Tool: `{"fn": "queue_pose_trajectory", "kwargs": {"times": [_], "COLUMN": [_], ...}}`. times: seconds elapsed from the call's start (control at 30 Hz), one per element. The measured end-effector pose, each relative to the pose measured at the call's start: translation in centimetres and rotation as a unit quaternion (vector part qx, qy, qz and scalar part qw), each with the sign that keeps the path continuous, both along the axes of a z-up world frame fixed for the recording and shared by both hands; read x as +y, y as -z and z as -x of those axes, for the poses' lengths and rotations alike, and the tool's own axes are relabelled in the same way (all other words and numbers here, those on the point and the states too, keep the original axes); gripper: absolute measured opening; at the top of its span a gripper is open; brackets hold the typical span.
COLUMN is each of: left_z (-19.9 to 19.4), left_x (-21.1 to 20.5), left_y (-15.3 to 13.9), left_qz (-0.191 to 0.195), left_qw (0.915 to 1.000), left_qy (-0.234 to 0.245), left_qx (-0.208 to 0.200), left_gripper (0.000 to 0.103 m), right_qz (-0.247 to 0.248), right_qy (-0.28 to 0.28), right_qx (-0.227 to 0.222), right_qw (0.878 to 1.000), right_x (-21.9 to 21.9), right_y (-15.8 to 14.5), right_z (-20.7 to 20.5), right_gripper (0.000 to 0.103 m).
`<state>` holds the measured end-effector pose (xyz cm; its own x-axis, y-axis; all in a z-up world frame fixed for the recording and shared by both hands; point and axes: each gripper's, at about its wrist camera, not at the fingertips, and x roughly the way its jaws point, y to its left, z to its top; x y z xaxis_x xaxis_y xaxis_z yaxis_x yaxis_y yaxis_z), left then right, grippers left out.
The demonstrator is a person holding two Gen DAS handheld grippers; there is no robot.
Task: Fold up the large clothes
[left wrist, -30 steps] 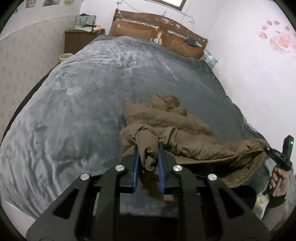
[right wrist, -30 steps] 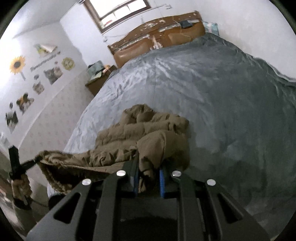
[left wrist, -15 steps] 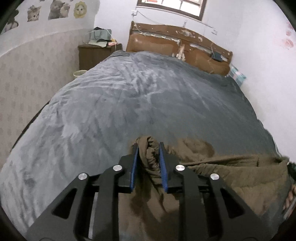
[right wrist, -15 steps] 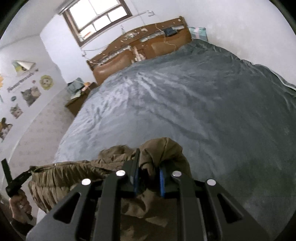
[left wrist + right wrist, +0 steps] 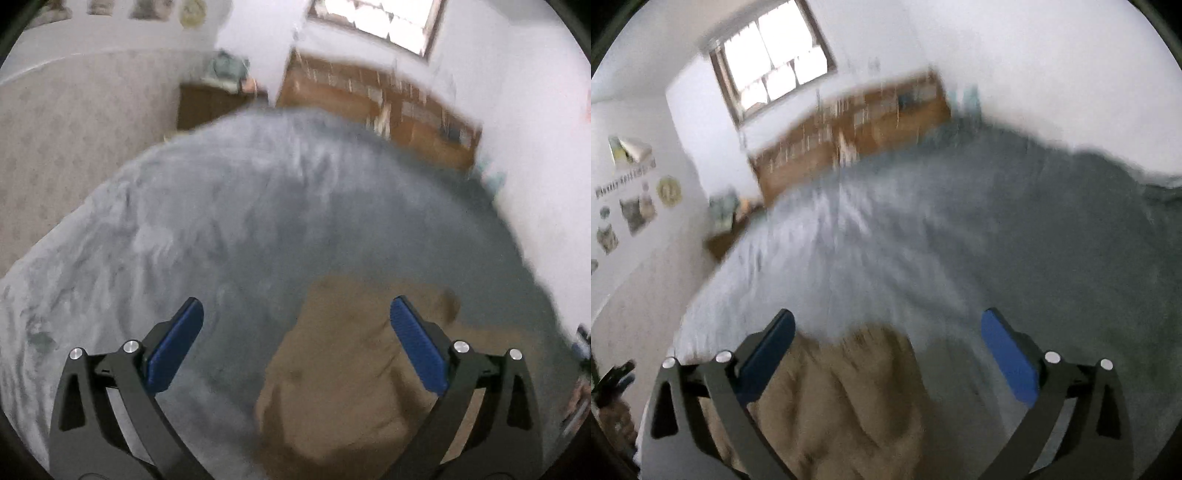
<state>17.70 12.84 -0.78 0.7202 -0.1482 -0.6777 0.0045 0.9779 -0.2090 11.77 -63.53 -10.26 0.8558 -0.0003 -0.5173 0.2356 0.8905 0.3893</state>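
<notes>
Black tool, seemingly blue pads

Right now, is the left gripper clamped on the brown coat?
No, the left gripper is open, its blue pads spread wide with the brown coat lying loose below.

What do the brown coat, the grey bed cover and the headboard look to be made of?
Brown coat: likely padded matte fabric, puffy with soft creases; blur hides any stitching. Grey bed cover: probably plush fleece, with pale brushed streaks. Headboard: looks like brown wood, too blurred to be sure.
</notes>
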Motion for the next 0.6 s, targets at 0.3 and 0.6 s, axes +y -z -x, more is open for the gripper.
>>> {"fn": "queue_pose_trajectory", "kwargs": {"times": [0.3,0.6], "left_z": [-4.0,-2.6], "left_x": [-5.0,-6.0], "left_y": [9.1,1.2], "left_qz": [-0.001,0.041], "left_qw": [0.9855,0.9925], "left_qy": [0.102,0.074], "left_qx": [0.136,-0.089], "left_gripper": [0.100,0.008], "right_qz": [-0.052,0.125], "right_qy": [-0.091,-0.071], "right_qx": [0.148,-0.047], "right_qw": [0.983,0.989], "right_x": [2.7,8.0], "right_y": [9.9,0.0], "right_z": [-5.7,-3.2], "right_gripper": [0.084,0.019]}}
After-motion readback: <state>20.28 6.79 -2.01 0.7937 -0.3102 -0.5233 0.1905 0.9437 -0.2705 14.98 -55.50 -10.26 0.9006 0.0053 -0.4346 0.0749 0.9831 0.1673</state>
